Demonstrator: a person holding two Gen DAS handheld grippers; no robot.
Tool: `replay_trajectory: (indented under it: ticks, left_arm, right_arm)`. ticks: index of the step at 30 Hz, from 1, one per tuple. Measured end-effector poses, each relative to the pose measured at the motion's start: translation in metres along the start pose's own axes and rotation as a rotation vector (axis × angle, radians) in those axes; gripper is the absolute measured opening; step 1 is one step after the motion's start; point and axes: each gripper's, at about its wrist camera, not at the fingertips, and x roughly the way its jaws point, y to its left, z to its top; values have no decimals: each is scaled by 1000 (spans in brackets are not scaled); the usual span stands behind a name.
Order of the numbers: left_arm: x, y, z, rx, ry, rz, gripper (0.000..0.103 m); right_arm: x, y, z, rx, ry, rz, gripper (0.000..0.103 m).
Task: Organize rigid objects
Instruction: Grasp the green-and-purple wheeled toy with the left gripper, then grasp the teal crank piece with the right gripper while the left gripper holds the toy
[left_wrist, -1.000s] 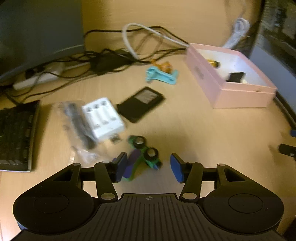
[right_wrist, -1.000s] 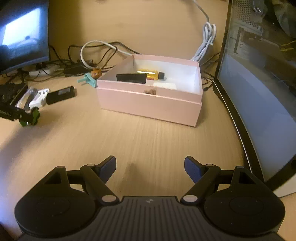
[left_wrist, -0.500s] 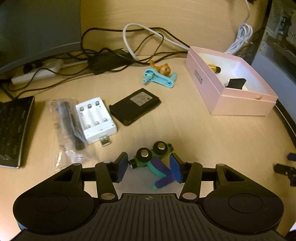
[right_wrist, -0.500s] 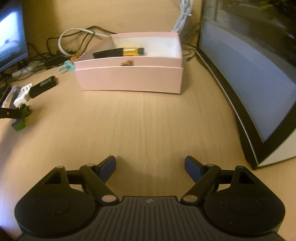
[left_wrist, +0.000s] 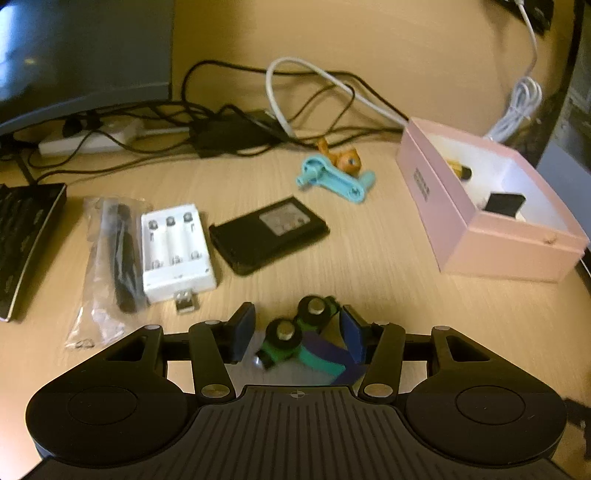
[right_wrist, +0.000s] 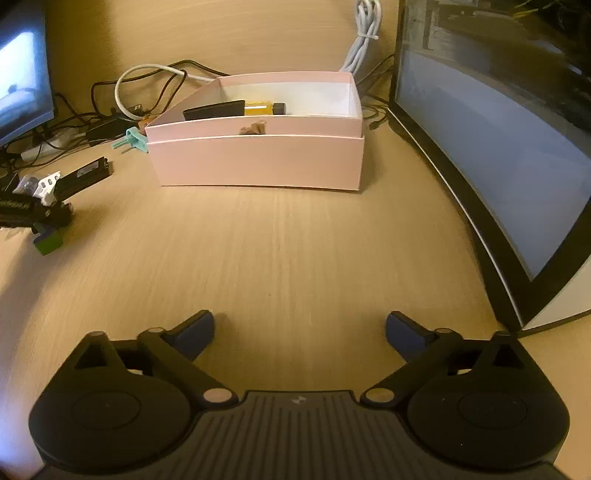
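Left gripper (left_wrist: 298, 336) sits low over the desk (left_wrist: 369, 266), jaws about half open, w/ the green-and-purple toy (left_wrist: 306, 345) between the pads. The right pad looks to touch the toy's purple part; the left pad shows a gap, so no firm grip yet. A second ago the toy lay partly outside the jaws, nearer the left pad; now it is centred, so the hand has lined up for a pick.

L to R across the desk beyond: keyboard edge (left_wrist: 26, 240), a bagged black item (left_wrist: 114, 254), white battery charger (left_wrist: 175, 251), black battery pack (left_wrist: 267, 229), teal plastic part (left_wrist: 334, 179) w/ a small orange figure (left_wrist: 345, 157) just behind, then the pink box (left_wrist: 491, 251), which already holds a yellow item and a black one.

Right gripper (right_wrist: 300, 332) hovers over bare desk in front of the box, empty, jaws opening, wider than a second ago. Probably it has let go of something & is free; toy looks next for the box.
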Motion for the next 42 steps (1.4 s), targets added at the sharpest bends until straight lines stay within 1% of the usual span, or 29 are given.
replay_trajectory:
  ticks: [2,5,7,8,11,13,14,15,19,23,26,31,35,37,38,40,42]
  left_arm:
    - [1,-3,-2,7,-16,19,53]
    - [-1,-8,-5,35,-25,64,42]
    - [-2,-9,-6,48,-17,71,38]
    - [-4,-7,-7,38,-13,66,21]
    - [-14,9,-11,-45,-4,24,21]
    - [-22,20,-17,-84,-7,20,21]
    - [-28,25,-20,-93,-13,24,21]
    - [-35,30,-24,-100,-19,27,21]
    - [-71,52,-35,-137,-50,30,21]
    - [-105,76,-47,-195,-78,42,21]
    - [-125,90,-53,-229,-98,45,21]
    - [-153,107,-61,-248,-120,29,21]
    - [-160,122,-62,-260,-116,7,21]
    - [-163,131,-64,-265,-115,-11,21]
    - [-164,135,-66,-264,-117,-20,21]
    - [-164,140,-69,-259,-116,-19,21]
    - [-166,145,-73,-259,-107,-4,21]
  right_arm:
    - [0,1,0,2,-2,-2,103]
    - [1,0,1,-9,0,6,103]
    - [2,0,1,-24,2,15,103]
    - [3,0,2,-34,3,22,103]
    - [6,3,10,-54,24,46,103]
    - [8,8,16,-74,35,78,100]
    - [9,12,19,-87,37,99,96]
    - [10,17,23,-99,34,114,96]
    - [8,51,40,-187,-46,144,96]
    - [5,97,61,-295,-136,201,96]
    - [11,130,79,-344,-182,233,96]
    - [28,180,106,-369,-213,230,94]
    - [42,211,128,-408,-278,162,92]
    - [56,221,140,-392,-270,130,89]
    - [67,226,147,-364,-250,111,87]
    - [83,230,156,-272,-213,88,87]
    - [99,230,160,-145,-172,74,87]
